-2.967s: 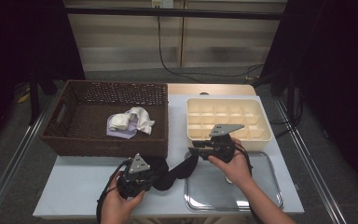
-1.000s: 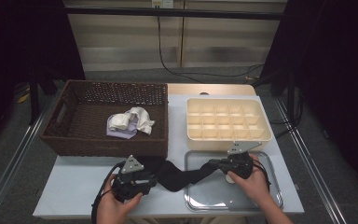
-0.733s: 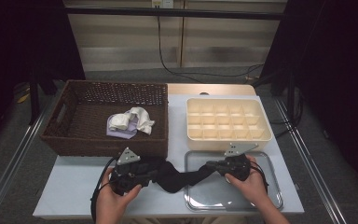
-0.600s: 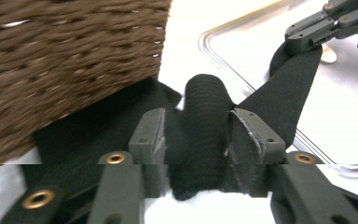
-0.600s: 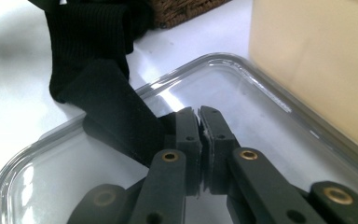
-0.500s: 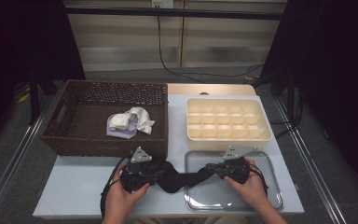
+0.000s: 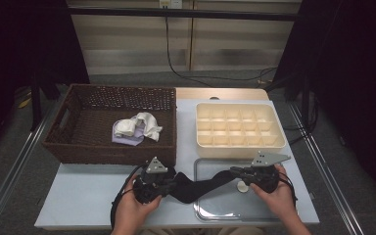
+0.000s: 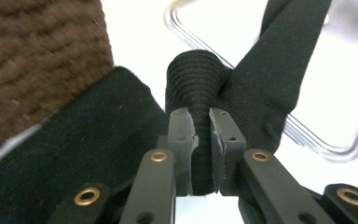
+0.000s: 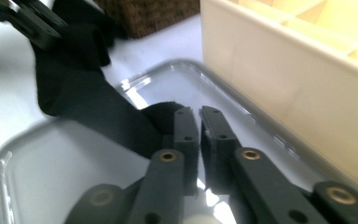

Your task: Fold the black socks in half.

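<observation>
Both tools are clamped on the black sock (image 7: 198, 186) right now: left tool (image 8: 200, 154) pinches the ribbed cuff end, right tool (image 9: 195, 140) is closed on the other end. The sock stretches across the lower middle of the high view, half over the clear tray (image 7: 225, 211). My take: keep the tension even and low so neither end slips, and bring the ends together slowly for a neat fold.

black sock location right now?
In the high view, the black sock is stretched between the left claw and right claw at the table's near edge, its right half over the clear tray, in front of the wicker basket.
</observation>
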Motion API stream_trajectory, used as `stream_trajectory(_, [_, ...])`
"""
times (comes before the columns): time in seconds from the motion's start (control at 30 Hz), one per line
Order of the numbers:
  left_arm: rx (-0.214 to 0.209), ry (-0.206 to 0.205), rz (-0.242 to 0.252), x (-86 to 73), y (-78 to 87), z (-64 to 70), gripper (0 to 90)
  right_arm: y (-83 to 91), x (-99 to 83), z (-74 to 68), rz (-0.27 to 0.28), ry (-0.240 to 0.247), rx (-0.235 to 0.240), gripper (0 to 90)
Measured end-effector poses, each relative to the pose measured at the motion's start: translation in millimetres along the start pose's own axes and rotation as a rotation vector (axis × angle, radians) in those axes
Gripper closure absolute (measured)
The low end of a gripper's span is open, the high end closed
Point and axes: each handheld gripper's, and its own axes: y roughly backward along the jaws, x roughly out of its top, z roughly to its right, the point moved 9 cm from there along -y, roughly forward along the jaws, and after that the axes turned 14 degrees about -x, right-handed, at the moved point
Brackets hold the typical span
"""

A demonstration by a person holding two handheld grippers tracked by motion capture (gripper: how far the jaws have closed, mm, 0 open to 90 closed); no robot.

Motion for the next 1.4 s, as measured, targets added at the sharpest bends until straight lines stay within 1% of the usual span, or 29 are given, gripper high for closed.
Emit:
stream_trajectory(0.03, [-0.004, -0.004, -0.011, -1.2, -2.2, 1.3, 79.8, -1.1, -0.8, 0.6, 0.005, 0.000, -0.013, 79.5])
stream_trajectory(0.1, [-0.008, -0.012, -0.019, -2.1, -5.7, 3.5, 79.7, -3.8, 1.2, -1.1, 0.011, 0.014, -0.007, 73.3])
stream_trajectory(0.17, [-0.011, -0.014, -0.028, -3.5, -7.3, 4.2, 79.7, -6.0, 6.7, -5.0, 0.023, 0.014, 0.007, 67.6])
stream_trajectory(0.2, [-0.014, -0.012, -0.030, -4.1, -7.4, 4.8, 79.7, -7.9, 8.3, -7.7, 0.016, 0.018, 0.021, 64.2])
stream_trajectory(0.23, [-0.024, -0.007, -0.031, -5.0, -7.7, 5.5, 79.8, -10.8, 9.7, -9.6, 0.014, 0.020, 0.022, 62.6])
stream_trajectory(0.27, [-0.023, -0.004, -0.030, -5.6, -7.9, 5.5, 79.8, -13.9, 9.7, -10.5, 0.004, 0.024, 0.019, 62.2])
stream_trajectory(0.33, [-0.023, -0.008, -0.036, -7.3, -8.5, 5.9, 79.8, -22.0, 8.1, -12.5, -0.022, 0.003, 0.033, 60.4])
stream_trajectory(0.37, [-0.025, -0.013, -0.039, -7.8, -8.9, 6.2, 79.8, -26.4, 6.7, -11.6, -0.034, -0.012, 0.029, 60.3])
stream_trajectory(0.43, [-0.020, -0.011, -0.034, -8.3, -9.4, 6.6, 79.8, -35.4, 1.2, -10.2, -0.066, -0.038, 0.042, 60.0])
stream_trajectory(0.47, [-0.022, -0.009, -0.033, -8.4, -9.3, 6.8, 79.7, -39.6, -3.1, -9.1, -0.084, -0.041, 0.041, 62.1])
stream_trajectory(0.5, [-0.025, -0.008, -0.032, -8.6, -9.3, 6.9, 79.8, -42.6, -8.8, -8.0, -0.114, -0.032, 0.031, 63.5])
stream_trajectory(0.53, [-0.021, -0.007, -0.030, -8.8, -9.0, 6.4, 79.8, -43.6, -10.5, -7.4, -0.107, -0.028, 0.029, 65.0])
stream_trajectory(0.6, [-0.028, 0.004, -0.013, -8.4, -8.9, 5.7, 79.7, -41.0, -12.0, -7.1, -0.126, -0.041, 0.053, 75.1])
stream_trajectory(0.63, [-0.027, 0.006, -0.013, -8.8, -8.1, 4.7, 79.6, -39.7, -13.2, -6.8, -0.132, -0.036, 0.058, 83.4])
stream_trajectory(0.67, [-0.027, 0.012, -0.005, -8.4, -7.4, 4.0, 79.4, -37.6, -14.9, -8.7, -0.142, -0.034, 0.078, 88.3])
stream_trajectory(0.7, [-0.026, 0.014, -0.007, -8.6, -6.4, 3.3, 79.2, -35.9, -15.4, -9.8, -0.145, -0.033, 0.089, 88.8])
stream_trajectory(0.77, [-0.028, 0.018, -0.008, -8.8, -4.8, 3.0, 78.7, -33.0, -15.0, -7.9, -0.148, -0.006, 0.063, 89.0])
stream_trajectory(0.8, [-0.027, 0.021, -0.011, -9.2, -4.5, 2.7, 78.7, -30.8, -12.7, -6.8, -0.132, -0.005, 0.053, 89.0])
stream_trajectory(0.87, [-0.034, 0.031, -0.006, -9.5, -4.7, 3.0, 78.1, -24.5, -4.3, -2.8, -0.075, -0.019, 0.035, 89.0])
stream_trajectory(0.93, [-0.045, 0.034, -0.002, -9.9, -5.1, 3.0, 76.2, -17.4, 3.3, 5.0, -0.019, -0.020, -0.001, 89.0])
stream_trajectory(1.0, [-0.048, 0.034, 0.012, -8.2, -5.5, 4.4, 71.5, -11.3, 4.9, 12.3, 0.004, -0.018, -0.035, 89.0])
stream_trajectory(1.07, [-0.041, 0.033, 0.017, -6.7, -4.4, 4.8, 66.4, -9.0, 0.5, 16.3, -0.006, -0.004, -0.044, 88.9])
stream_trajectory(1.13, [-0.034, 0.038, 0.034, -4.5, -2.0, 3.8, 62.8, -9.8, -5.1, 17.2, -0.020, -0.006, -0.038, 88.8])
stream_trajectory(1.17, [-0.021, 0.036, 0.043, -3.4, 0.4, 1.9, 61.5, -10.9, -7.9, 17.2, -0.033, -0.003, -0.034, 88.7])
stream_trajectory(1.2, [-0.021, 0.044, 0.058, -2.1, 3.1, 0.7, 59.5, -12.0, -9.5, 17.0, -0.037, -0.001, -0.031, 88.7])
stream_trajectory(1.3, [-0.017, 0.065, 0.088, 0.0, 9.2, -2.5, 59.6, -12.9, -11.7, 16.5, -0.049, 0.013, -0.034, 88.5])
stream_trajectory(1.33, [-0.009, 0.067, 0.086, -0.3, 10.9, -4.3, 60.1, -12.8, -12.2, 16.6, -0.052, 0.019, -0.039, 88.4])
stream_trajectory(1.37, [-0.011, 0.081, 0.096, 0.3, 11.5, -4.9, 60.3, -12.7, -12.7, 16.2, -0.054, 0.020, -0.037, 88.4])
stream_trajectory(1.4, [-0.016, 0.085, 0.109, 1.6, 12.7, -5.4, 60.3, -12.6, -13.4, 15.6, -0.058, 0.022, -0.033, 88.4])
